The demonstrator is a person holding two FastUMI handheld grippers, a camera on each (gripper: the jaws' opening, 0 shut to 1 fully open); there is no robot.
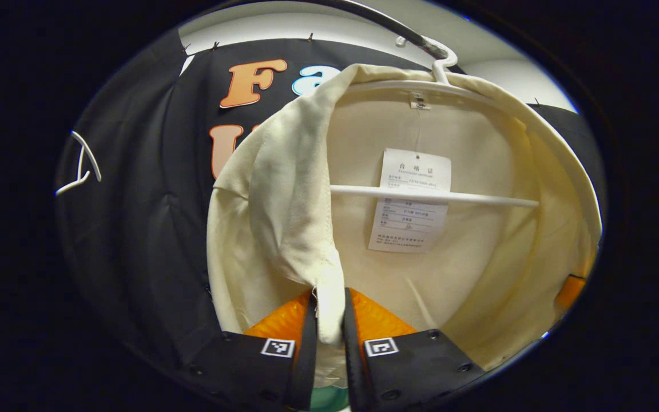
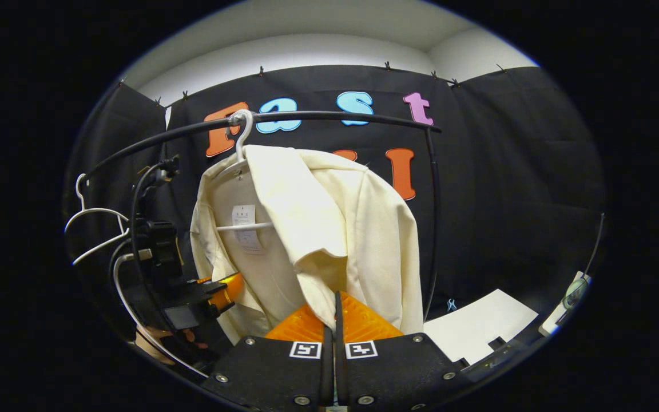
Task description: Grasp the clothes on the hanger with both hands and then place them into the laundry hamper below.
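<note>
- A cream shirt (image 2: 318,229) hangs open on a white plastic hanger (image 1: 438,86), whose hook sits over a black rail (image 2: 329,118) in front of the booth's black cloth wall.
- In the left gripper view the left claw (image 1: 329,320) is clamped on the shirt's front edge: a fold of cream cloth runs down between its two fingers, which press on it from both sides.
- Behind that fold the hanger's crossbar (image 1: 478,198) lies across a white paper tag (image 1: 412,200) hanging inside the shirt's back.
- In the right gripper view the right claw (image 2: 335,312) has its fingers drawn together on the lower tip of the shirt's other front panel, pinching the cloth.
- That view also shows the left claw (image 2: 223,286) beside the shirt's far edge, touching the cloth.
- An empty white hanger (image 2: 95,220) hangs further along the rail.
- A white sheet (image 2: 478,329) lies low behind the shirt.
</note>
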